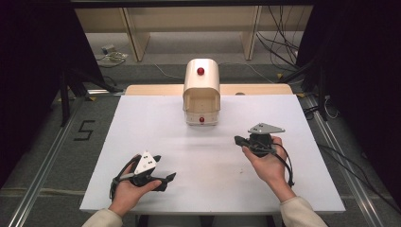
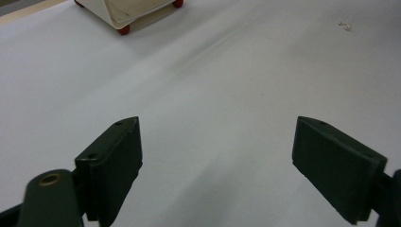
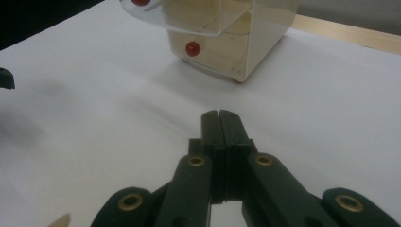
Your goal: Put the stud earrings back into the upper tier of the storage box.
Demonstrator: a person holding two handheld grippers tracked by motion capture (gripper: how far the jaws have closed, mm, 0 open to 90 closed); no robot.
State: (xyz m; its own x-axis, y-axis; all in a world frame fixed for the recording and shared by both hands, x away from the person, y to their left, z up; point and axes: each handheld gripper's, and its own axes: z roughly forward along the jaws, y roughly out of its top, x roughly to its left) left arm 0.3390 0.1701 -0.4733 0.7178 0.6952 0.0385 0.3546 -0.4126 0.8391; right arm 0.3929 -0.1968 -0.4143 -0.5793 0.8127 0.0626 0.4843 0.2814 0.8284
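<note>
While both hover over the counter (image 1: 142, 123) | left tool (image 2: 217, 165) spread wide, empty | right tool (image 3: 220, 116) closed, empty, facing cream box (image 3: 222, 42)

The left gripper (image 1: 163, 171), held in the person's left hand (image 1: 130, 191), points to the right with its jaws spread wide and nothing between them. The right gripper (image 1: 238, 140), in the right hand (image 1: 265, 165), points left with jaws pressed together, empty.
</note>
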